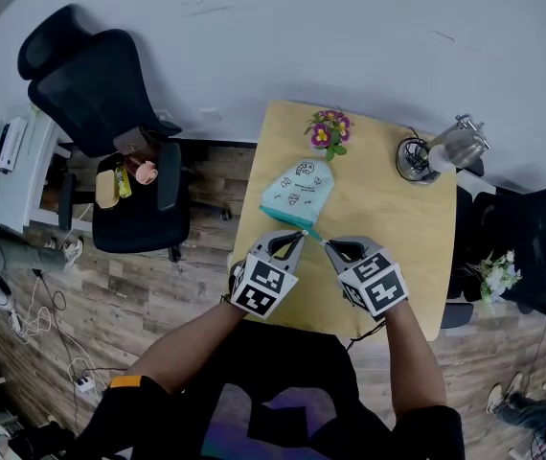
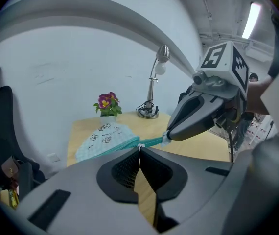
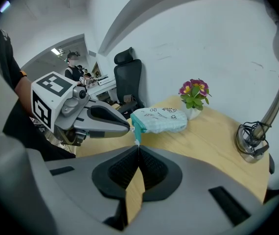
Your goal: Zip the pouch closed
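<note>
Teal pouch (image 1: 297, 190) held along its zip edge
Mid-frame on the wooden surface (image 1: 388, 247), left tongs (image 1: 300, 231) and right tongs (image 1: 324, 242) were each clamped shut on it

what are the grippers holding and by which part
Both pinch the pale teal fabric pouch by its darker zipper edge: left gripper partway along, right gripper at its end.

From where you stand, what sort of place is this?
Probably an office or lab workspace: a black swivel chair, a wooden table with a desk lamp, and cables trailing over the floor.
</note>
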Motion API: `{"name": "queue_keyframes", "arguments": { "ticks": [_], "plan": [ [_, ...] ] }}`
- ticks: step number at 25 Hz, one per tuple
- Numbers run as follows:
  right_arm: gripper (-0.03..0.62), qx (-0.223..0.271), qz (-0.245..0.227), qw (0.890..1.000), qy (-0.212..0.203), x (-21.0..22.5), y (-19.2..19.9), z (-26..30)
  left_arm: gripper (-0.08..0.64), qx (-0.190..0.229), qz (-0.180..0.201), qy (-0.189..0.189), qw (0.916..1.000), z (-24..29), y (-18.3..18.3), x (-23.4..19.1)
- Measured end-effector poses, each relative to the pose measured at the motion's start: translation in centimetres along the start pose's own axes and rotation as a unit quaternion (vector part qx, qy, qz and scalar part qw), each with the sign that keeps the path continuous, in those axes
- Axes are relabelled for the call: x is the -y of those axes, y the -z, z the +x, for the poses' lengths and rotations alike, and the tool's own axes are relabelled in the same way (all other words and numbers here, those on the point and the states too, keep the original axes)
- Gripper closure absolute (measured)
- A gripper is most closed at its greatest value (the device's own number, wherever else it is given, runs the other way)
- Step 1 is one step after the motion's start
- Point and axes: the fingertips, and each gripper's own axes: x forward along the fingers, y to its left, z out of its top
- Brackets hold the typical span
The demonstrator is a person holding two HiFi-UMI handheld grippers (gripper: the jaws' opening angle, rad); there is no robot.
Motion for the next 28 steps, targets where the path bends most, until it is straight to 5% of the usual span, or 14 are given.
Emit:
{"name": "queue_keyframes", "arguments": {
  "ticks": [13, 23, 28],
  "plan": [
    [0.574, -0.011, 0.018, 0.999, 0.035, 1.8, 1.1, -0.3, 0.546, -0.045, -0.052, -0.104, 0.9923, -0.9, 3.5, -9.7],
    [0.571, -0.024, 0.016, 0.998, 0.048, 1.5, 1.9, 0.8, 0.546, -0.035, -0.071, -0.095, 0.9923, -1.5, 3.8, -8.6],
    [0.485, 0.002, 0.018, 0.998, 0.061, 1.4, 0.7, 0.1, 0.546, -0.007, -0.102, -0.082, 0.9913, -2.7, 2.8, -6.8]
  ]
}}
